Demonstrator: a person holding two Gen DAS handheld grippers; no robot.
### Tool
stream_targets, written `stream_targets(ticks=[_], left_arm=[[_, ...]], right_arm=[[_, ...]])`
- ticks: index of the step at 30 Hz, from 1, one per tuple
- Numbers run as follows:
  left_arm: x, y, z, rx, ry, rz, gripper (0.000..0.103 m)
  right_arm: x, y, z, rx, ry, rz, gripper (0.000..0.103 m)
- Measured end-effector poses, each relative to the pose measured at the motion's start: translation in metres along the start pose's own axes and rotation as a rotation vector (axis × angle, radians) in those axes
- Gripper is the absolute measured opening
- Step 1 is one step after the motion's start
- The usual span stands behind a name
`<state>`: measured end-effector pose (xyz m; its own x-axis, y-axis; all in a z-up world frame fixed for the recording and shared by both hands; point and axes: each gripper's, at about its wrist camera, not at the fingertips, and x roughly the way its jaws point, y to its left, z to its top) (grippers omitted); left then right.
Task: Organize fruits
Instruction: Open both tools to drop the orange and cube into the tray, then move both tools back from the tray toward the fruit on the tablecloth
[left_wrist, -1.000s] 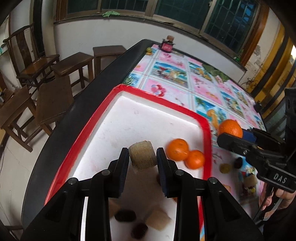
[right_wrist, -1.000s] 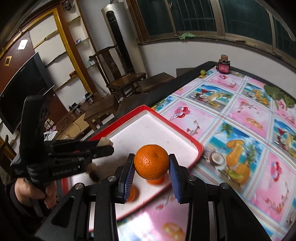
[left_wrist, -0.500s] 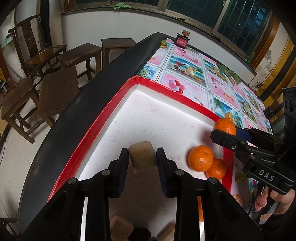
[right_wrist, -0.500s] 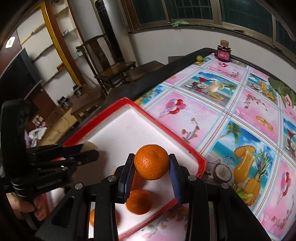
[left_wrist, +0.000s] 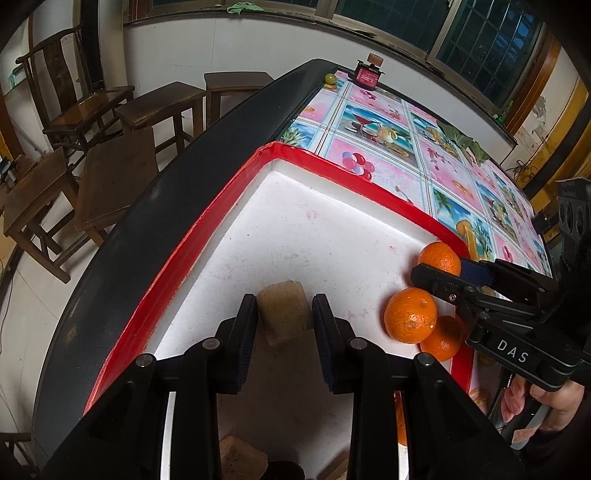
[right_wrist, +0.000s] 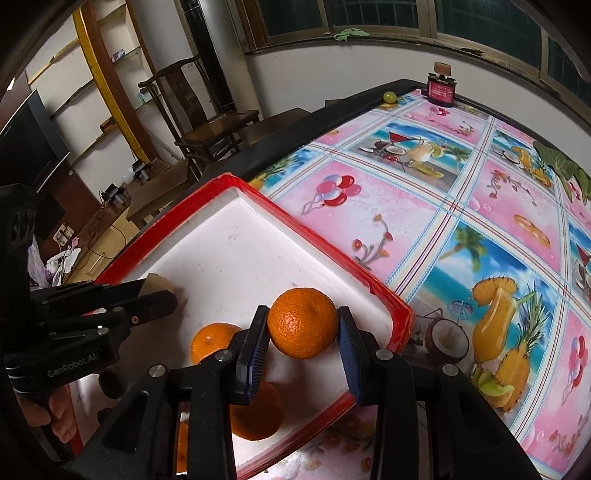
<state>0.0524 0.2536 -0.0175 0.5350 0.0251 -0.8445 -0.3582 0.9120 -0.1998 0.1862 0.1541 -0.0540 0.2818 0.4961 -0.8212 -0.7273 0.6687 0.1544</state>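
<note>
Both claws have sunk toward the tray. I clamp my right claw on a firm, round, roll-prone orange at its widest; my left claw squeezes a light, rough tan block above the tray floor.

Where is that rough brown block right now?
The rough brown block sits clamped in the left tool, over the white red-rimmed tray, left of two loose oranges.
</note>
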Motion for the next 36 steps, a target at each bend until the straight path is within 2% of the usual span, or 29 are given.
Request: stream_targets(ticks=[5,6,8,11,15,16,17,20,26,31,36], left_arm=[[0.000,0.000,-0.001,-0.002,-0.003,0.007,0.029],[-0.001,0.000,-0.001,-0.003,-0.004,0.011,0.030],[-0.001,0.000,-0.002,-0.003,-0.006,0.024,0.035],[-0.005,-0.001,-0.004,-0.003,-0.014,0.022,0.046],[-0.012,-0.006,-0.005,0.016,-0.029,0.029,0.051],[-0.013,-0.007,-0.005,0.019,-0.031,0.031,0.057],[-0.014,-0.009,-0.005,0.022,-0.035,0.034,0.062],[-0.021,-0.011,-0.007,0.022,-0.054,0.047,0.070],[-0.034,-0.017,-0.014,0.026,-0.062,0.021,0.072],[-0.046,-0.024,-0.029,0.021,-0.061,-0.013,0.072],[-0.064,-0.032,-0.050,0.032,-0.074,-0.032,0.073]], right_arm=[[-0.003,0.001,-0.002,-0.003,-0.006,-0.001,0.038],[-0.004,0.001,-0.002,-0.002,-0.010,-0.002,0.043],[-0.008,0.001,-0.002,0.004,-0.023,0.007,0.050],[-0.016,0.003,-0.004,0.003,-0.043,0.006,0.051],[-0.032,0.011,-0.009,-0.016,-0.070,0.006,0.051],[-0.036,0.013,-0.009,-0.021,-0.077,0.004,0.052],[-0.043,0.016,-0.011,-0.029,-0.087,0.002,0.056],[-0.059,0.023,-0.018,-0.055,-0.113,-0.019,0.070],[-0.085,0.028,-0.039,-0.059,-0.134,-0.019,0.084],[-0.106,0.024,-0.071,0.033,-0.138,0.054,0.084],[-0.127,0.024,-0.103,0.006,-0.132,0.067,0.084]])
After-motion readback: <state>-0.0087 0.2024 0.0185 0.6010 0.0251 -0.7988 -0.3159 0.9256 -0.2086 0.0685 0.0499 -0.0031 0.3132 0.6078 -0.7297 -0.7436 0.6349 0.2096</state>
